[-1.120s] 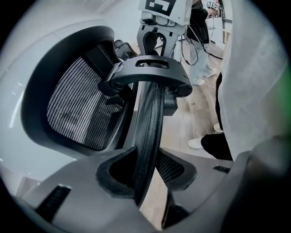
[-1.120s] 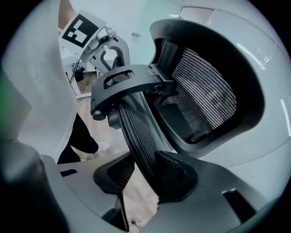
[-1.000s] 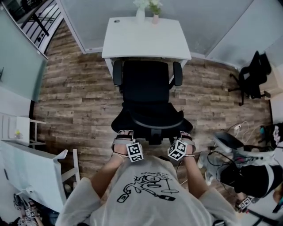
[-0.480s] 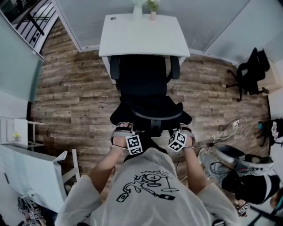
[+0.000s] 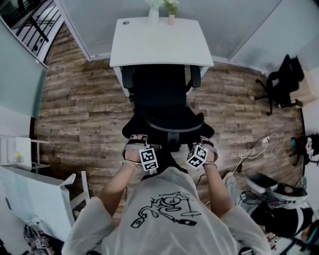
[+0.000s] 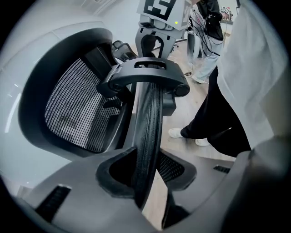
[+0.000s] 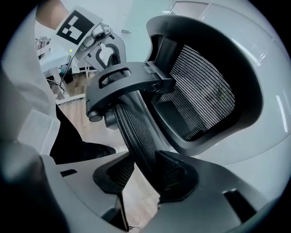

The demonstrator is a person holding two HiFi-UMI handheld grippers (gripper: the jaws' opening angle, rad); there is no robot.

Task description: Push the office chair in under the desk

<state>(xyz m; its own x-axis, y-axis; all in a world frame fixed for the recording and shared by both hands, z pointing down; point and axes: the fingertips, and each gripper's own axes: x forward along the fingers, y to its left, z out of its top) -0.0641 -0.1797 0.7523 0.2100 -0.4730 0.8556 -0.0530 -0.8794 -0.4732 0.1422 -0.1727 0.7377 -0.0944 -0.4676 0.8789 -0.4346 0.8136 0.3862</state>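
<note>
While office chair stands at desk edge | left fingers clamp headrest rim between them | right fingers likewise

Office room, white desk against grey partition walls, black mesh office chair before it, wood-plank floor, second swivel chair at the right, small potted plants on the desk, loose cables.

White T-shirt; black, perhaps cartoon, print
</note>
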